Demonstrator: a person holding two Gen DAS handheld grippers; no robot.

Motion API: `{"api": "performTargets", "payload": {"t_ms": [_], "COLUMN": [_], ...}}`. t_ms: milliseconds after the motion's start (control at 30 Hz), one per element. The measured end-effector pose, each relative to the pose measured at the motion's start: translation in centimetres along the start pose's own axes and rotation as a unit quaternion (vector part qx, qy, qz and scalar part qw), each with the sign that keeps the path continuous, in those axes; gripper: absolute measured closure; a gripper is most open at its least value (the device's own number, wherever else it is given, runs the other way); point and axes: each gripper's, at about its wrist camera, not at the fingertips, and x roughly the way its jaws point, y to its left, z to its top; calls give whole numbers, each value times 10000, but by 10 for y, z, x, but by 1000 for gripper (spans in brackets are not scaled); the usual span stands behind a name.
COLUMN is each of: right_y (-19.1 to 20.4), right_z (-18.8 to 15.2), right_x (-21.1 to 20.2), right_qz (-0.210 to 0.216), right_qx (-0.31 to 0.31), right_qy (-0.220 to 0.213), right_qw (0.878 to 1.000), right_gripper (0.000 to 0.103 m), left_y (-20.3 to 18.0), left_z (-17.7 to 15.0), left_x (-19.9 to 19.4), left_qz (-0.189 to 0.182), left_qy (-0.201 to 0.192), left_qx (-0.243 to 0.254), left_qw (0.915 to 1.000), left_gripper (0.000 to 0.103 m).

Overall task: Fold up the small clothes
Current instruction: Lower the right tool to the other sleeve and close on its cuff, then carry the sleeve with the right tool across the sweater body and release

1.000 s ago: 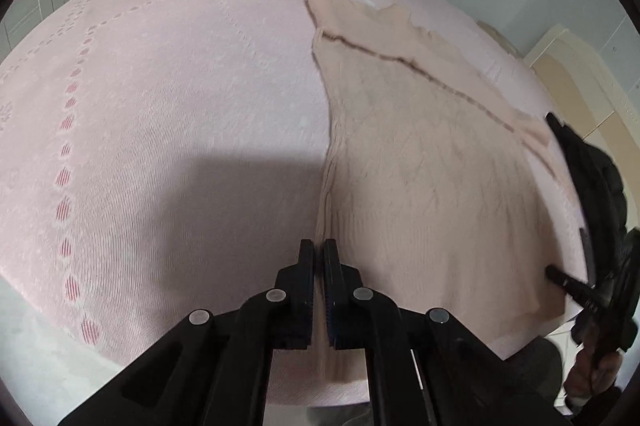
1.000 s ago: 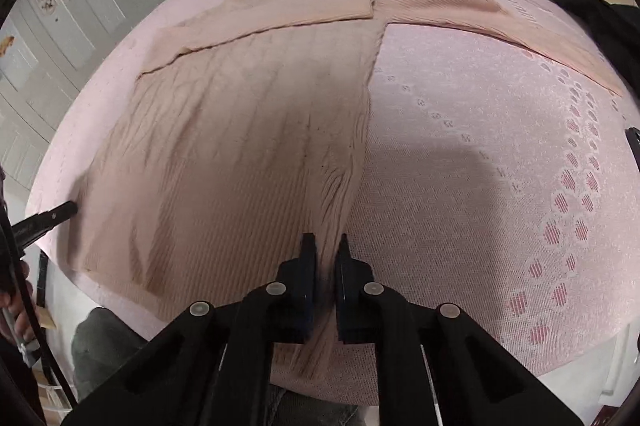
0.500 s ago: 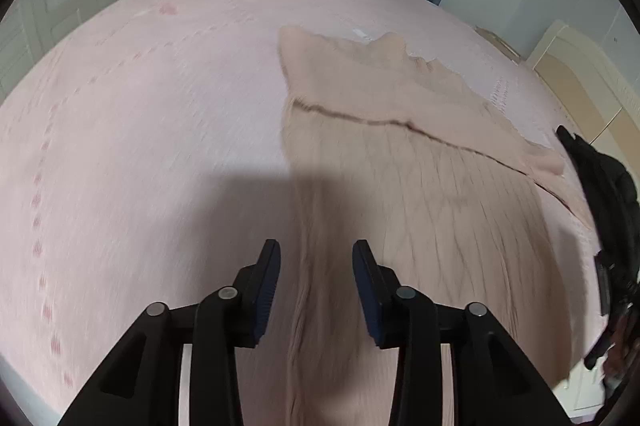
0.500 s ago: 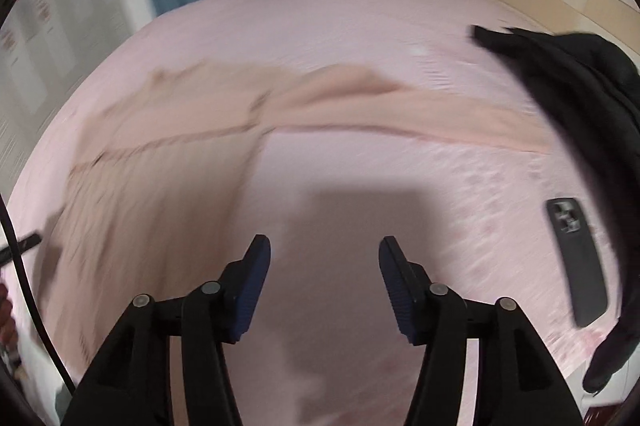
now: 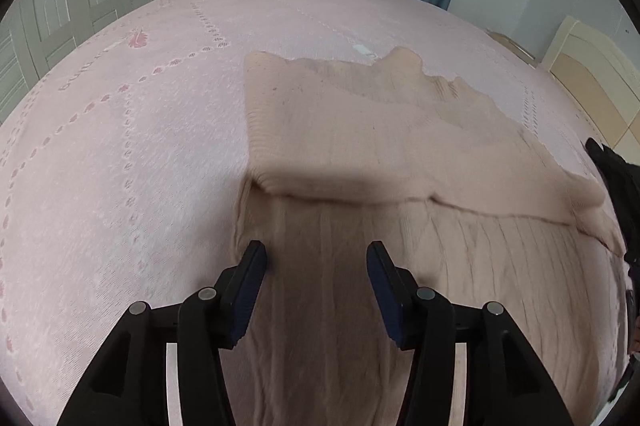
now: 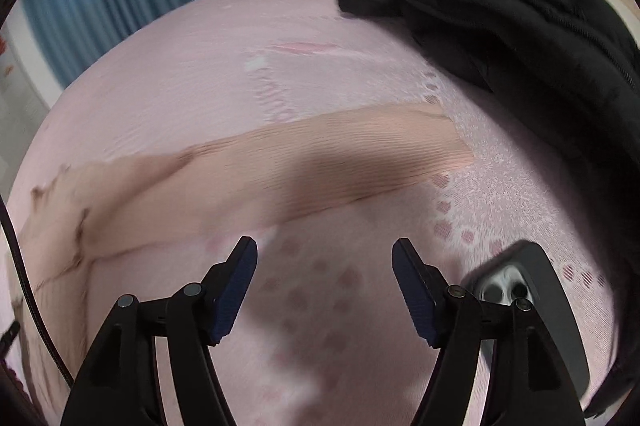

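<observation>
**Sweater flat on bed, both grippers empty**

Beige knit sweater [image 5: 360,146] lies spread on the pink bedspread [image 5: 120,146], one sleeve already folded across the chest, the other sleeve [image 6: 340,154] stretched out w/ cuff near the black jacket [image 6: 520,26]. Left gripper [image 5: 316,258] jaws opening over the body panel, nothing pinched. Right gripper [image 6: 324,254] opening above bare bedspread, just short of the sleeve; phone [image 6: 528,306] beside it. Knit looks soft, light, stretchy, prob. sags when lifted; best pinch at cuff, not mid-sleeve

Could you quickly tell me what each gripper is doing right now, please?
Left gripper: jaws opening, empty, above the sweater.
Right gripper: jaws opening, empty, above the bedspread.
</observation>
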Motion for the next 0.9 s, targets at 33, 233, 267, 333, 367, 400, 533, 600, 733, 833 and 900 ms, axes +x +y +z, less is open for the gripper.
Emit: {"api": "performTargets", "payload": {"t_ms": [33, 233, 267, 333, 367, 400, 533, 600, 733, 833, 900], "right_y": [-5, -18, -19, -21, -23, -25, -31, -29, -18, -2, 10], "right_z": [4, 19, 22, 27, 30, 32, 43, 46, 55, 62, 68], "right_x": [7, 34, 37, 43, 45, 47, 55, 56, 48, 22, 2], "right_qz": [29, -88, -144, -217, -275, -305, -477, -660, -738, -865, -833], "right_qx": [70, 428, 460, 515, 555, 581, 600, 480, 91, -116, -182], "right_qy": [28, 24, -25, -63, -103, -126, -201, -297, -378, -629, -832], "right_qw": [10000, 9990, 9988, 9984, 9980, 9978, 9969, 9962, 9965, 9942, 9929], "right_gripper": [34, 34, 34, 34, 34, 34, 35, 55, 92, 92, 92], "left_y": [-2, -13, -15, -20, -21, -20, -20, -22, -20, -13, -6], "left_z": [1, 3, 2, 1, 1, 1, 0, 0, 1, 0, -2], "left_x": [4, 14, 14, 16, 16, 16, 17, 17, 15, 9, 2], "left_qz": [18, 118, 154, 244, 265, 260, 253, 299, 262, 84, -110], "left_qy": [-11, -112, -128, -136, -136, -137, -160, -169, -153, -147, -142], "left_qx": [-20, 45, 107, 239, 271, 276, 267, 306, 266, 47, -199], "left_qw": [10000, 9999, 9997, 9993, 9992, 9992, 9992, 9989, 9992, 9998, 9996], "left_gripper": [51, 40, 38, 36, 35, 34, 32, 31, 31, 32, 32]}}
